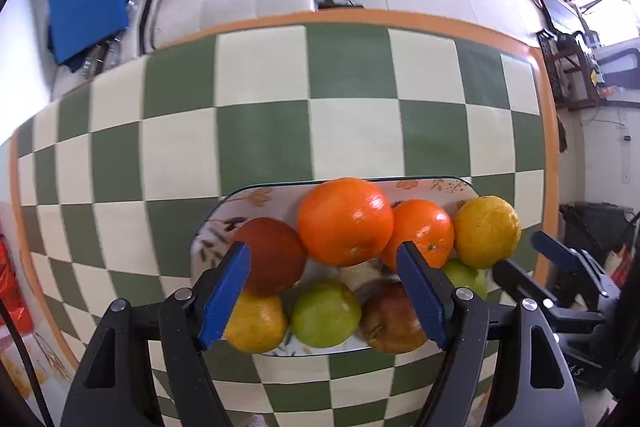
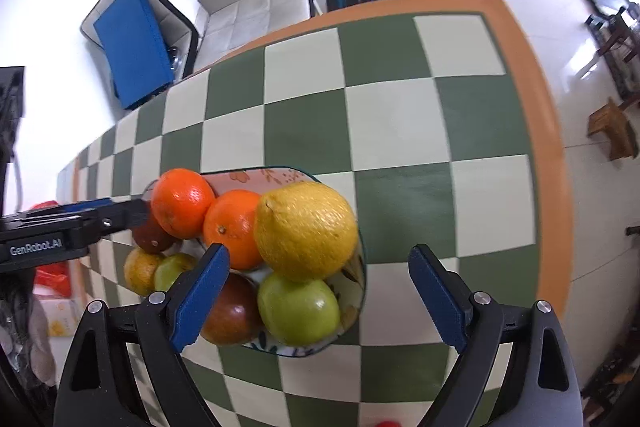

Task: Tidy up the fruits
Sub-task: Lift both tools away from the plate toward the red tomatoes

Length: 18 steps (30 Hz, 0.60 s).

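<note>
A floral plate (image 1: 256, 197) piled with oranges (image 1: 345, 221), a lemon (image 2: 306, 229) and apples (image 2: 298, 309) sits near the table's (image 1: 260, 131) near edge; left gripper (image 1: 324, 291) and right gripper (image 2: 318, 297) hover wide open above it, holding nothing

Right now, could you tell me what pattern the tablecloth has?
The tablecloth is a green-and-cream check with an orange border, clearest in the left wrist view.

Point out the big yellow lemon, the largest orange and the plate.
lemon (image 2: 306, 229), right wrist view, middle of its peel.
largest orange (image 1: 345, 221), left wrist view, its front face.
plate (image 1: 256, 195), left wrist view, bare far-left rim.
</note>
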Each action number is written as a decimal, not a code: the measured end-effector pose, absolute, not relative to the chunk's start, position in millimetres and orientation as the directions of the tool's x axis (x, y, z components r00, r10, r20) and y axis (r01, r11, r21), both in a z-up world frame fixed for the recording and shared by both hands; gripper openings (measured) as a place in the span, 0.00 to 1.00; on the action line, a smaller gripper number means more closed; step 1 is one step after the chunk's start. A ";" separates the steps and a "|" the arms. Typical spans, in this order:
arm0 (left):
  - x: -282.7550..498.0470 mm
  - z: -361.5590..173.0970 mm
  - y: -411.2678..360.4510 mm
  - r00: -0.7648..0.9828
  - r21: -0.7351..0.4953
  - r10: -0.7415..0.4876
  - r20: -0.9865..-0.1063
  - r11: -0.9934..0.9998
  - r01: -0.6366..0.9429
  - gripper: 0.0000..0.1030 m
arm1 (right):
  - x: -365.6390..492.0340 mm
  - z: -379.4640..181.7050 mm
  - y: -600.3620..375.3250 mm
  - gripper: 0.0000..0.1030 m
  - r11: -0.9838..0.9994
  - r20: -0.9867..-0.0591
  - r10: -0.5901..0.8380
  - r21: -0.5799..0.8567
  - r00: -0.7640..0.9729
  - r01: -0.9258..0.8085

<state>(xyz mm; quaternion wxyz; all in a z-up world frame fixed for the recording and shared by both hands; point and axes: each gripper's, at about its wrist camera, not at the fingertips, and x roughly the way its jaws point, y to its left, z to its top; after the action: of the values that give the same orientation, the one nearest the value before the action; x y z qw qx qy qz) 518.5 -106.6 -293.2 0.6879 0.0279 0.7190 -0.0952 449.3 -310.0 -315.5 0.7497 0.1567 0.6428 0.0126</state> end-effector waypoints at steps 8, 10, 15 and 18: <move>467.7 -268.7 -73.5 0.089 -0.036 -0.045 -0.995 0.994 0.101 0.72 | 402.6 -283.9 -284.1 0.93 0.985 -0.977 0.062 0.093 0.205 0.146; 452.3 -263.5 -67.7 0.106 -0.036 -0.045 -0.993 0.995 0.091 0.72 | 389.9 -275.5 -277.5 0.93 0.987 -0.975 0.042 0.074 0.220 0.142; 420.0 -248.5 -62.2 0.162 -0.019 -0.033 -0.986 0.996 0.085 0.72 | 364.4 -253.7 -265.2 0.93 0.991 -0.966 0.002 0.036 0.258 0.129; 401.3 -234.0 -60.7 0.213 -0.006 -0.024 -0.977 0.996 0.085 0.72 | 348.1 -238.8 -259.8 0.93 0.991 -0.958 -0.011 0.027 0.285 0.129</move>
<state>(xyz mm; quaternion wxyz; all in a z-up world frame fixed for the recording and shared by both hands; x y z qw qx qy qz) 401.3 -60.7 -234.0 0.7785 0.0241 0.6262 -0.0349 348.1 -259.8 -238.8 0.8001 0.0493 0.5963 -0.0438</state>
